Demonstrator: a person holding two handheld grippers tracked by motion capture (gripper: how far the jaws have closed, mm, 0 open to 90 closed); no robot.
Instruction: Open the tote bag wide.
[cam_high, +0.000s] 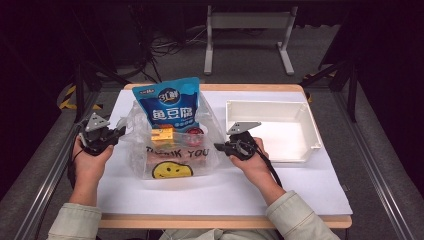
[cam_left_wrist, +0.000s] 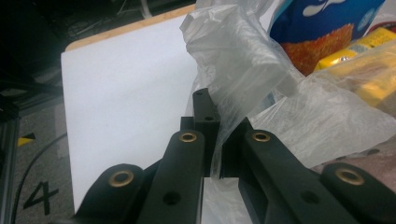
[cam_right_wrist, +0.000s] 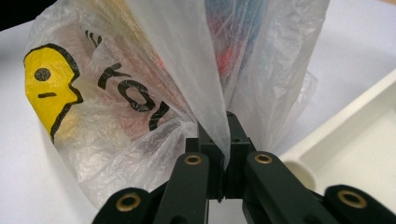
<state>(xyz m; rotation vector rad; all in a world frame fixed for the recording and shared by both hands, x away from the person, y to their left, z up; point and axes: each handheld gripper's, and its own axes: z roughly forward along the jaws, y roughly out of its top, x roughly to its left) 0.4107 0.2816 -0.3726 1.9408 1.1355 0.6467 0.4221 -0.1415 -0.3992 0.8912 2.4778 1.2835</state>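
Observation:
A clear plastic bag (cam_high: 172, 150) printed with "THANK YOU" and a yellow smiley rests on the white table sheet (cam_high: 220, 185). Inside it stand a blue snack pouch (cam_high: 170, 105), a yellow box (cam_high: 162, 135) and a small red item (cam_high: 196, 132). My left gripper (cam_high: 120, 132) is shut on the bag's left handle; in the left gripper view the film (cam_left_wrist: 243, 70) is pinched between the jaws (cam_left_wrist: 215, 135). My right gripper (cam_high: 220, 146) is shut on the bag's right handle, and the right gripper view has a sheet of the film (cam_right_wrist: 187, 60) clamped between its jaws (cam_right_wrist: 224, 144).
A white rectangular tray (cam_high: 305, 117) sits at the right of the table, just beyond my right hand; its rim (cam_right_wrist: 345, 135) appears in the right gripper view. A table frame and cables lie on the floor behind. Metal rails run along both sides.

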